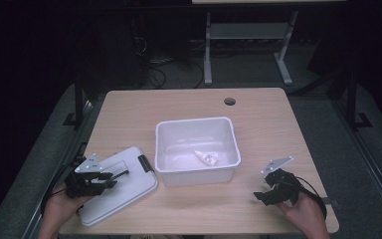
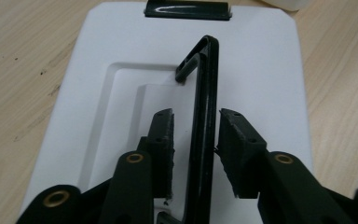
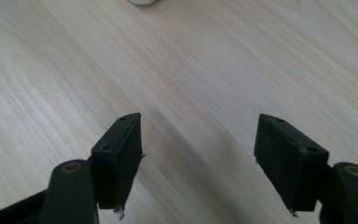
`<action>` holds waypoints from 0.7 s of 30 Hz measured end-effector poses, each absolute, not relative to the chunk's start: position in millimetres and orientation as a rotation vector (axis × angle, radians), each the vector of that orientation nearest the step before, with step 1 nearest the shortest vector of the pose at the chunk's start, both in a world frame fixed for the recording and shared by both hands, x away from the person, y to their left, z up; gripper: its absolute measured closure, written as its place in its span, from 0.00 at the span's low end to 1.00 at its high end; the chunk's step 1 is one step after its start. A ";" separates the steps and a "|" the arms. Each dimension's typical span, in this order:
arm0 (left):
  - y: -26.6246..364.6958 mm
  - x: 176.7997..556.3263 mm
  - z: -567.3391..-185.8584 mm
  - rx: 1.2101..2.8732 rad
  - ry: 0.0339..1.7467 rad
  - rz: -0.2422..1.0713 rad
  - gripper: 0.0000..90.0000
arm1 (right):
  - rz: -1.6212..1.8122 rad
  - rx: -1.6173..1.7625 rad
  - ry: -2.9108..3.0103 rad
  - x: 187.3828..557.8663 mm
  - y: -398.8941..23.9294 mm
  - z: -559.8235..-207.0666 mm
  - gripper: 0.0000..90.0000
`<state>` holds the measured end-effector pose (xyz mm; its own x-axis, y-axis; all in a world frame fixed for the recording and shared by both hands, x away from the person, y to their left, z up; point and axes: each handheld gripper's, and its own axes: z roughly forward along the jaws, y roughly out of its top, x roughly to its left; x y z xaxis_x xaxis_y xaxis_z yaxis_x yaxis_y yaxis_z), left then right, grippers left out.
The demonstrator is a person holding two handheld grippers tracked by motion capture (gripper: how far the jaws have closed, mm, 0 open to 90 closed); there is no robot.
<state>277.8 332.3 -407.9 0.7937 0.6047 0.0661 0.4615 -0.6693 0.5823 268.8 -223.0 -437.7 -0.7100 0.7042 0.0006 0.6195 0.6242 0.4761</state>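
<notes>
Straddling the lid's black handle (image 2: pixel 204 126), the left gripper (image 2: pixel 196 140) jaws seemingly not quite pinching it.

A light wooden desk (image 1: pixel 129 107) with a round cable hole (image 1: pixel 230 101) stands on grey floor (image 1: pixel 238 74); behind, a white-legged metal table frame (image 1: pixel 208 50), dim surroundings.

We can read no text, label, brand, number or sign anywhere; the small tube (image 1: pixel 206 158) in the white bin (image 1: pixel 197 174), ahead of the left gripper (image 1: pixel 113 178) and to its right, carries a dark mark too small for us to make out; the white lid (image 2: pixel 270 70) under that gripper's jaws and its black handle (image 2: pixel 204 116) between them are blank; the table (image 3: pixel 214 70) under the right gripper (image 3: pixel 198 158) shows us bare wood grain.
</notes>
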 end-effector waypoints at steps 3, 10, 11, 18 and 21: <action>331.3 281.1 -406.4 2.454 0.784 0.337 0.79 | 0.675 1.096 2.663 268.8 -222.8 -437.8 0.35; 329.3 290.6 -402.1 2.514 0.771 0.301 0.86 | 0.678 1.091 2.668 268.9 -222.9 -438.3 0.35; 329.4 292.3 -401.0 2.520 0.767 0.296 0.87 | 0.679 1.092 2.667 268.8 -223.1 -438.2 0.35; 329.3 299.8 -399.6 2.549 0.740 0.248 0.91 | 0.678 1.096 2.668 269.1 -223.2 -438.7 0.35; 329.8 303.1 -398.3 2.559 0.735 0.233 0.92 | 0.679 1.099 2.669 269.5 -223.5 -439.1 0.35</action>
